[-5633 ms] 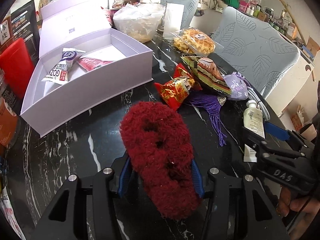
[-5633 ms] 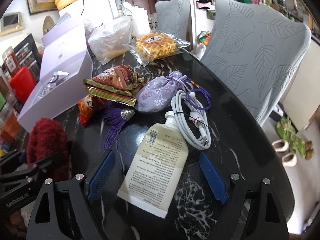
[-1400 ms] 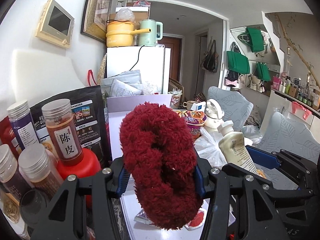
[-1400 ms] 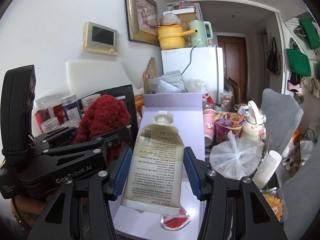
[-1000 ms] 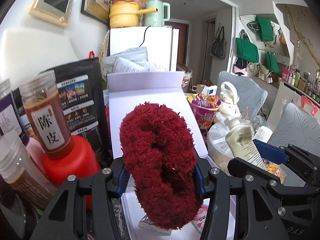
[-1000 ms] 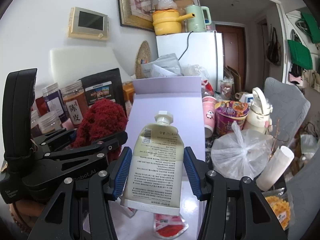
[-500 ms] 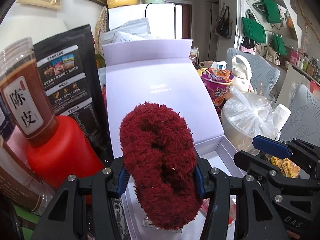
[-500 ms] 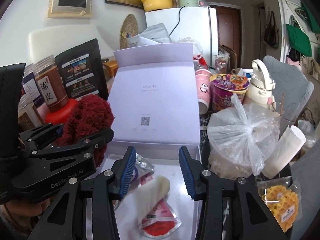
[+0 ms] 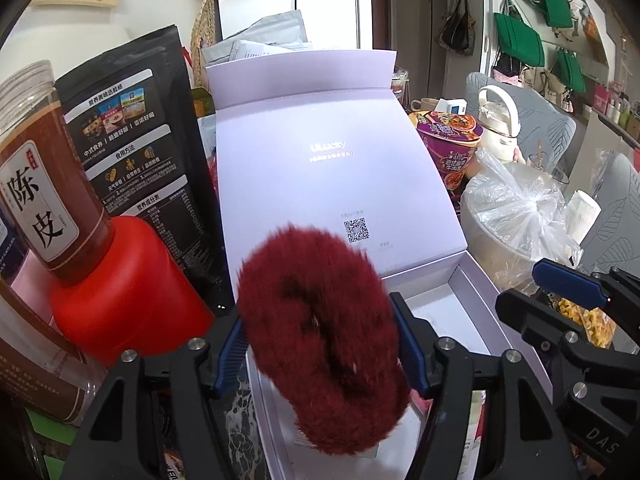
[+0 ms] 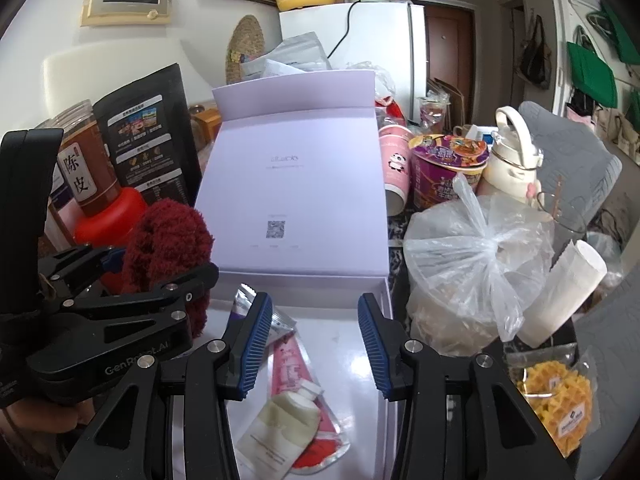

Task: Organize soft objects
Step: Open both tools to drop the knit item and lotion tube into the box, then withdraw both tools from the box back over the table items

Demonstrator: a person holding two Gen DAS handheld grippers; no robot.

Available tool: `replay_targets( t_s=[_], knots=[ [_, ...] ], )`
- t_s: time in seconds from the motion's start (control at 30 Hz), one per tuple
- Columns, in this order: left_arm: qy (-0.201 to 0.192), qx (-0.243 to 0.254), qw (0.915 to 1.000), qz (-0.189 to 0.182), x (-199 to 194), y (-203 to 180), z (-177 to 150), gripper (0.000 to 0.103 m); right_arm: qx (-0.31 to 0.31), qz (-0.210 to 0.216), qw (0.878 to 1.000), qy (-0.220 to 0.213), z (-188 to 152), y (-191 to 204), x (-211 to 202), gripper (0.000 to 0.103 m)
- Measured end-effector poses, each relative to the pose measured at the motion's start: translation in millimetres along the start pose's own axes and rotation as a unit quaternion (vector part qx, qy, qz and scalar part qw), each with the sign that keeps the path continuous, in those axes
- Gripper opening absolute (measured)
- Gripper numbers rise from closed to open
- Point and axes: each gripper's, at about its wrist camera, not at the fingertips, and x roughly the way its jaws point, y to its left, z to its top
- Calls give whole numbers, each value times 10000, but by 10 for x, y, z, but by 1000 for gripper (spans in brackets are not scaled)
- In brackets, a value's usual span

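Red fuzzy scrunchie (image 9: 324, 344) sits between my left gripper (image 9: 320, 350) pads, hanging over the near-left corner of the lilac box (image 9: 472, 320). Left jaws are opening right now; the plush looks blurred and seems to be slipping free, no firm pinch anymore. Can't tell if a pad brushes the pile.

Right gripper (image 10: 312, 344) is parted at a middling width with nothing between the pads. It hovers over the box floor. Cream pouch (image 10: 280, 428) lies flat there, overlapping a red sachet (image 10: 316, 452) and a pink one (image 10: 286, 364).

Box lid (image 10: 296, 184) stands propped open behind.

How I'd finish this release:
- Keep the left wrist steady and let the jaws go wider before any pull-back; fuzzy pile snags on ribbed pads.
- Scrunchie is near the left wall, close to the red jar (image 9: 128, 288) outside. If it tips left it could land on the rim or the counter. I'd nudge slightly right, toward box centre.
- Hold the right gripper clear so the two don't collide.
- Withdraw up, not back, once it drops.
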Motion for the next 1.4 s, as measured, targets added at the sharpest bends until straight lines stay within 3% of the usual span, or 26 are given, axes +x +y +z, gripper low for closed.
replay_targets(
  t_s=[0.63, 1.2, 1.33, 1.37, 1.4],
  knots=[
    [-144, -96, 9998, 37, -201, 21, 29, 70, 92, -51, 9999, -37, 29, -6, -115, 46],
    [-729, -82, 9973, 33, -1130, -36, -7, 70, -74, -164, 9983, -555, 13, 190, -968, 49],
    [-853, -53, 9963, 45, -1329, -61, -79, 70, -121, -198, 9974, -683, -33, 259, -1194, 61],
    [-869, -56, 9962, 39, -1371, -62, -94, 73, -137, -221, 9972, -706, -50, 273, -1242, 64],
    [-872, -64, 9962, 22, -1413, -60, -114, 84, -147, -248, 9969, -730, -66, 282, -1289, 67]
  ],
)
